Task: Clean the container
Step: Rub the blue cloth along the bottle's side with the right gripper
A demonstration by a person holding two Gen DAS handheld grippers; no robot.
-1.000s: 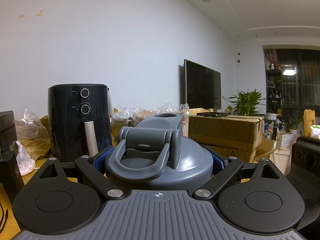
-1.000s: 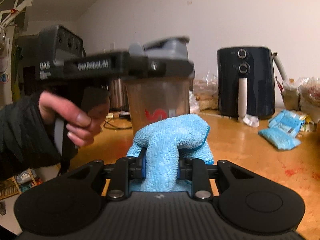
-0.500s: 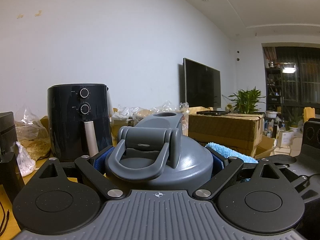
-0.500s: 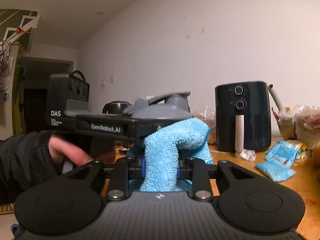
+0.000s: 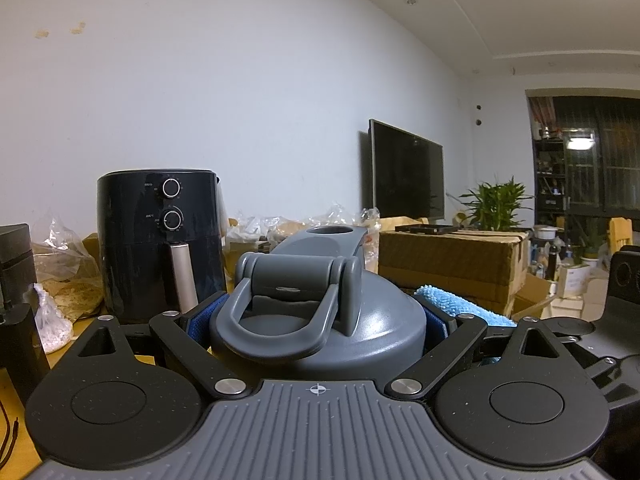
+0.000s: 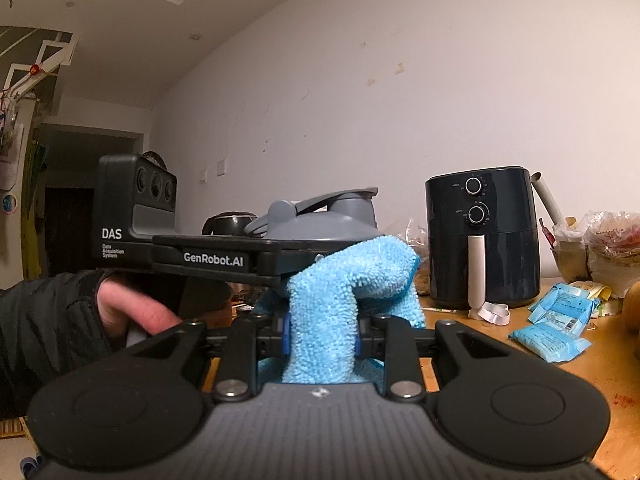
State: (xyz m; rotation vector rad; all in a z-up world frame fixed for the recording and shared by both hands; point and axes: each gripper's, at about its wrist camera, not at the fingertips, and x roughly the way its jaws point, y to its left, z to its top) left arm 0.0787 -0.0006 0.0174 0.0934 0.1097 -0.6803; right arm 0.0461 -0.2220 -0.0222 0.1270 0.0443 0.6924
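the container [image 5: 316,320], a shaker-type bottle, is seen mainly by its grey lid. it is held off the table between the blue pads of the left gripper [image 5: 316,322], whose jaws are closed around the lid's rim at a fairly wide setting. the lid is a smooth, hard, domed plastic with a faint sheen; it is judged slippery and rigid, so the hold at the rim, where the wall is stiffest, looks sound. a thick carry loop [image 5: 280,328] lies folded down on the dome, and a flip cap [image 5: 332,236] stands raised behind it. both are hinged parts and are better not gripped. the body below the lid is hidden in both views, so its material and fill cannot be told; the whole is judged light, if empty.

against the lid's side a blue cloth [image 6: 340,312] is pressed. it is a soft, looped microfibre, limp and easily bunched, and is pinched in a narrow hold by the right gripper [image 6: 320,340], a fold standing up between the jaws. it is judged grippy enough on the plastic to wipe without sliding off.

a person's hand [image 6: 132,312] in a dark sleeve is seen under the left gripper's handle. behind, on the wooden table [image 6: 592,368], a glossy black air fryer [image 6: 482,236] and blue packets [image 6: 560,320] are seen.
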